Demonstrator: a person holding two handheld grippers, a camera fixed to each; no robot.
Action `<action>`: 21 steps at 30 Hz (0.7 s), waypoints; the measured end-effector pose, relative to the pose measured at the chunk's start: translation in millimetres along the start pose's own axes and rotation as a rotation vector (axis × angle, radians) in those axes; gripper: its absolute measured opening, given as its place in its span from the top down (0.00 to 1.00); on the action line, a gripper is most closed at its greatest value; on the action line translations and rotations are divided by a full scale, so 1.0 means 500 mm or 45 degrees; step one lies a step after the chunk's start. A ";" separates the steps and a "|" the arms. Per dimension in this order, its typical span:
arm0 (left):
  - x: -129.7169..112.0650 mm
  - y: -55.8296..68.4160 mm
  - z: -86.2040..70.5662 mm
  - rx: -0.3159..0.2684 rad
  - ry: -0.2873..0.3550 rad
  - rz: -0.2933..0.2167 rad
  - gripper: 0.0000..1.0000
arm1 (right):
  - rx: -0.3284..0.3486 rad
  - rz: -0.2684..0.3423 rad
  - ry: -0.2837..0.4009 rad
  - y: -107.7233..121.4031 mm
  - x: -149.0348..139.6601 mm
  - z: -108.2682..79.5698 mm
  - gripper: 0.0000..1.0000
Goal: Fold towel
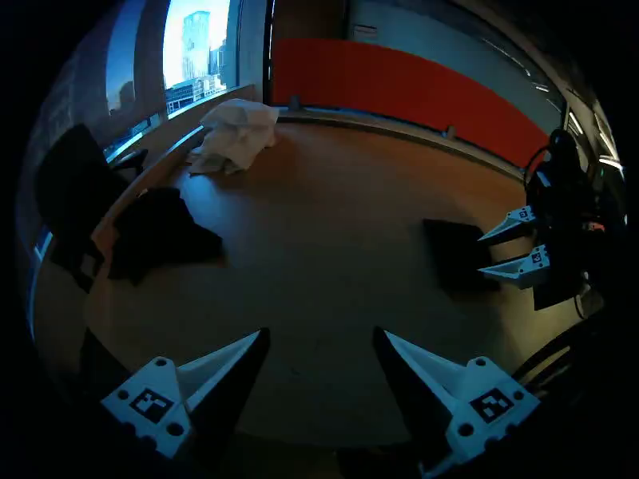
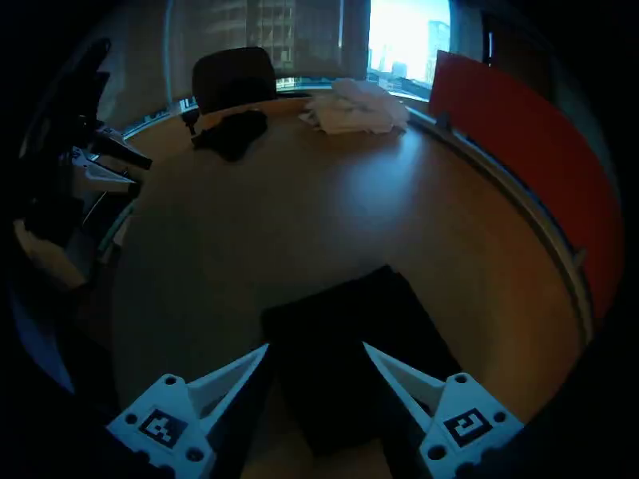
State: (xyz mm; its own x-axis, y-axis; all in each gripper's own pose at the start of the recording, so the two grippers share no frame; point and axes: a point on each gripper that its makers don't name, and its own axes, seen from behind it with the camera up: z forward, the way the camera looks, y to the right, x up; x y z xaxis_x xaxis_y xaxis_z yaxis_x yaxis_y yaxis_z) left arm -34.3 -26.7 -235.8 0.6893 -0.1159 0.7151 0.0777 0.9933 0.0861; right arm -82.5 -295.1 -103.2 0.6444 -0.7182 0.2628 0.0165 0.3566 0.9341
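The fingers of my left gripper (image 1: 319, 331) are spread wide apart and hold nothing. They are white wedges that narrow to a point, dark on the inner face, each with a square black-and-white marker at its base. Between them I see the bare table (image 1: 335, 231), smooth brown wood with a soft shine and a curved far edge.

The fingers of my right gripper (image 2: 315, 346) are of the same shape and are also apart, not pressing on anything. The folded dark towel (image 2: 351, 359) lies flat on the table just in front of them and reaches into the gap between them. It is a neat rectangle with straight edges and a matt surface. In the left gripper view the same towel (image 1: 455, 251) sits at the tips of the right gripper (image 1: 482, 255); I cannot tell if the tips touch it.

Farther out, well apart from both pairs of fingers, a crumpled dark cloth (image 1: 160, 231) lies in a loose, wrinkled heap near the table's edge. Beyond it, a white pile (image 1: 236, 132) of soft, rumpled fabric rests close to the window (image 1: 196, 48). A dark chair (image 2: 232, 76) stands behind the table, and a long red panel (image 1: 399, 88) runs along its far side.

In the right gripper view, the left gripper (image 2: 140, 176) is over the table's edge at the left.
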 end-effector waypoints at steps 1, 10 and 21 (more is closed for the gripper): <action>0.000 0.000 0.000 -0.001 0.000 0.000 0.05 | -0.003 0.005 -0.004 0.000 -0.005 -0.002 0.30; 0.000 0.000 0.003 -0.003 -0.002 0.007 0.05 | -0.051 0.052 -0.048 0.002 -0.069 -0.027 0.30; 0.003 -0.002 0.003 -0.003 0.001 0.007 0.05 | -0.097 0.104 -0.093 0.010 -0.133 -0.057 0.30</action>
State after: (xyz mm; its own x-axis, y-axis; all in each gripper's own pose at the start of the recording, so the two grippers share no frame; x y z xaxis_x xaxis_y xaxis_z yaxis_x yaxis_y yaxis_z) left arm -34.2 -27.8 -233.8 0.6903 -0.1104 0.7151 0.0753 0.9939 0.0807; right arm -103.6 -228.3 -122.9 0.5885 -0.7255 0.3567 0.0262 0.4581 0.8885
